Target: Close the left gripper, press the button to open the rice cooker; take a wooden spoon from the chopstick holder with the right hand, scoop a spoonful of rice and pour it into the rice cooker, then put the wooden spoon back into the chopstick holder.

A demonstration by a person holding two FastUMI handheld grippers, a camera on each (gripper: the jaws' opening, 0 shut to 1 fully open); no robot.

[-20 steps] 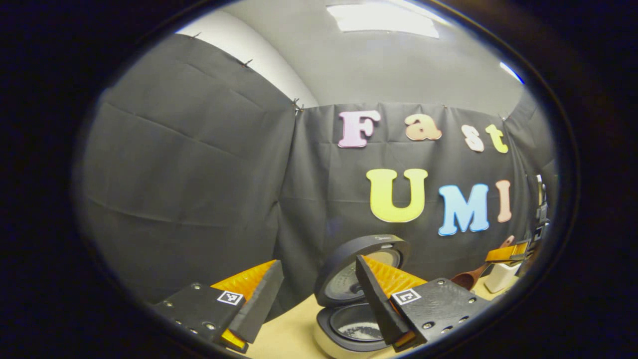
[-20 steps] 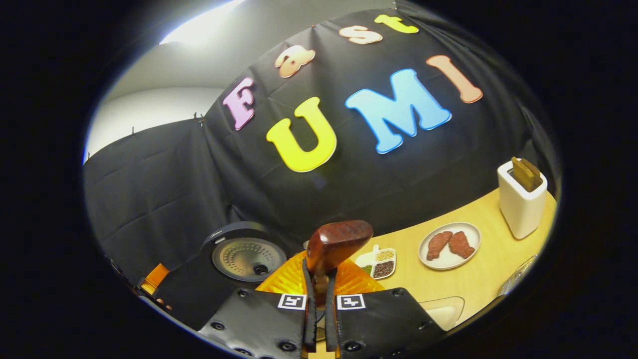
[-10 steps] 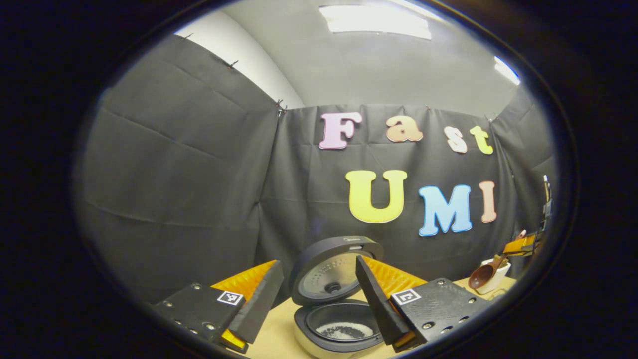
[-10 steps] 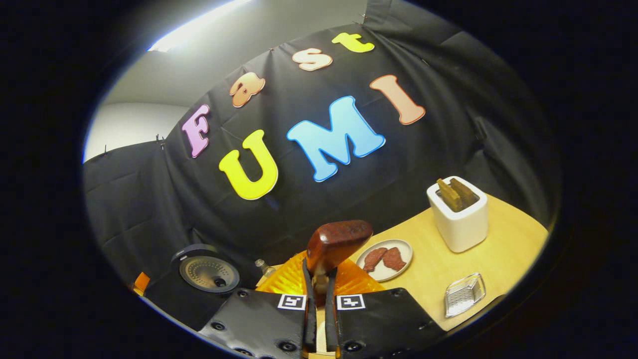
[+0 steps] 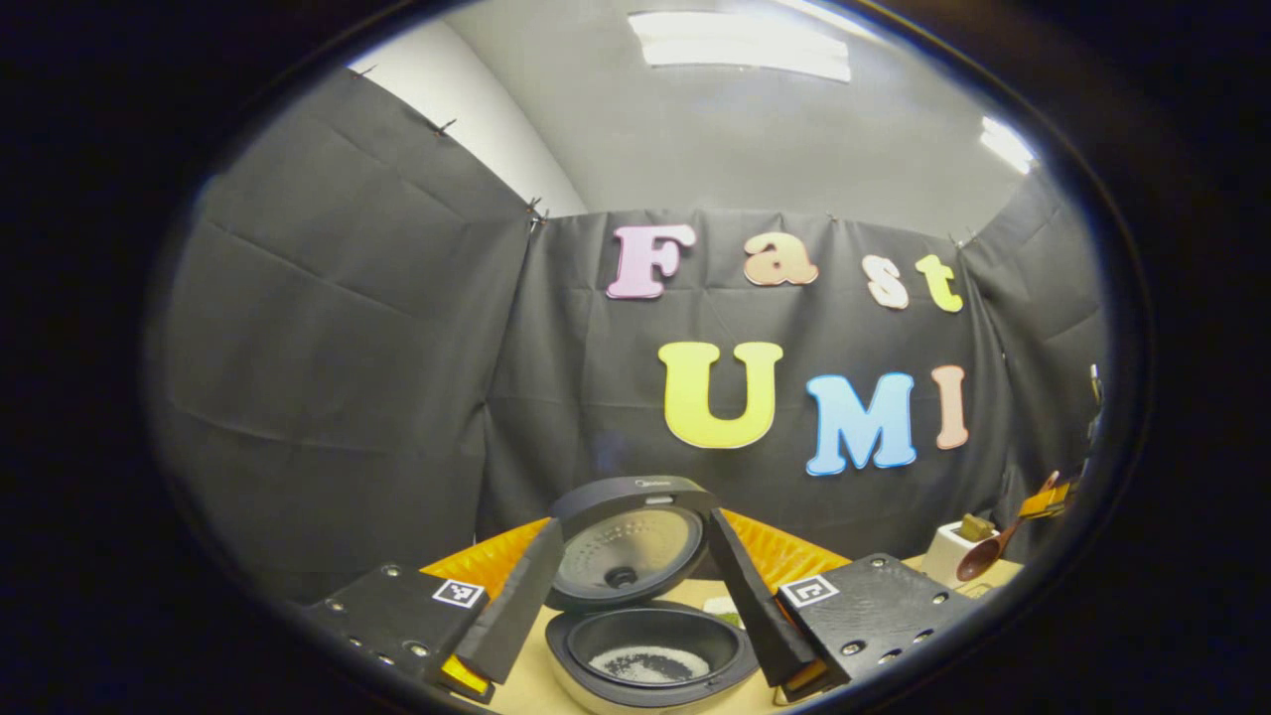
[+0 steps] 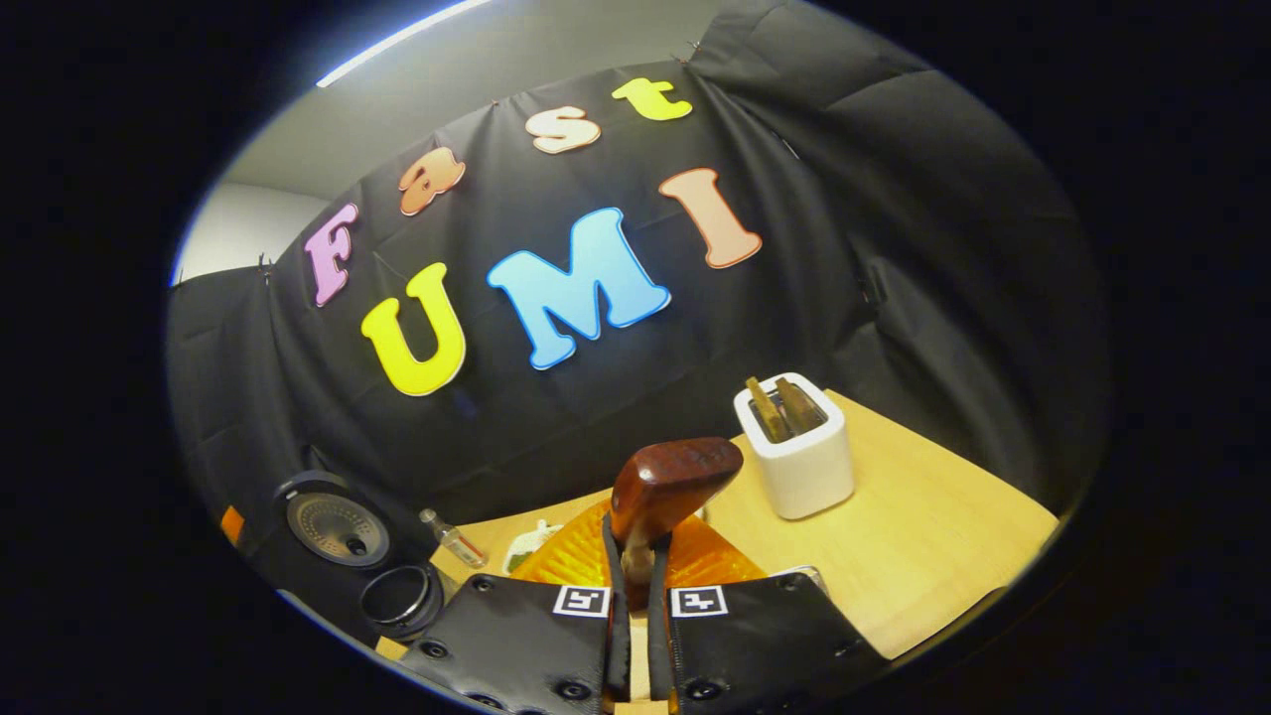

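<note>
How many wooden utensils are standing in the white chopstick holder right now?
2. Both stand side by side in the white chopstick holder on the table, the left utensil and the right utensil leaning slightly. Others may sit hidden lower inside. The wooden spoon is in the right gripper.

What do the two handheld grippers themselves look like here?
Left gripper: two wedge-shaped fingers on black plates studded with screws, each plate bearing a small square black-and-white marker. Right gripper: matching black screwed plates, one square marker each.
</note>
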